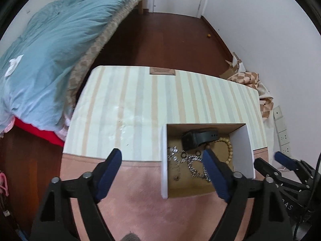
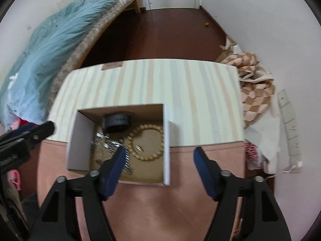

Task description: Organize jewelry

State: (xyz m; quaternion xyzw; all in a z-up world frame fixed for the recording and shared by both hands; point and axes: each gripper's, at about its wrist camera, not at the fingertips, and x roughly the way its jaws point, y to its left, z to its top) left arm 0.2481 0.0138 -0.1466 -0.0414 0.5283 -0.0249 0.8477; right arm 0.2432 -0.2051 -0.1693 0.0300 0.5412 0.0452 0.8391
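An open white cardboard box (image 1: 164,160) (image 2: 167,140) sits on the cloth-covered table. It holds a black watch (image 1: 198,138) (image 2: 117,121), a tan bead bracelet (image 1: 228,148) (image 2: 148,140), a tangled silver chain (image 1: 190,160) (image 2: 106,142) and a few small rings (image 1: 197,152). My left gripper (image 1: 161,156) is open above the box's left wall, its right finger over the chain. My right gripper (image 2: 160,152) (image 1: 270,159) is open above the box's right wall, its left finger over the chain's end. Neither holds anything. One finger (image 2: 40,131) of the left gripper shows at the left edge.
The table wears a striped cloth (image 1: 160,100) over a pink one (image 1: 140,190). A bed with a blue duvet (image 1: 50,50) stands to the left, dark wooden floor (image 1: 170,40) beyond. A checked fabric bundle (image 2: 256,84) and a power strip (image 2: 291,124) lie along the right wall.
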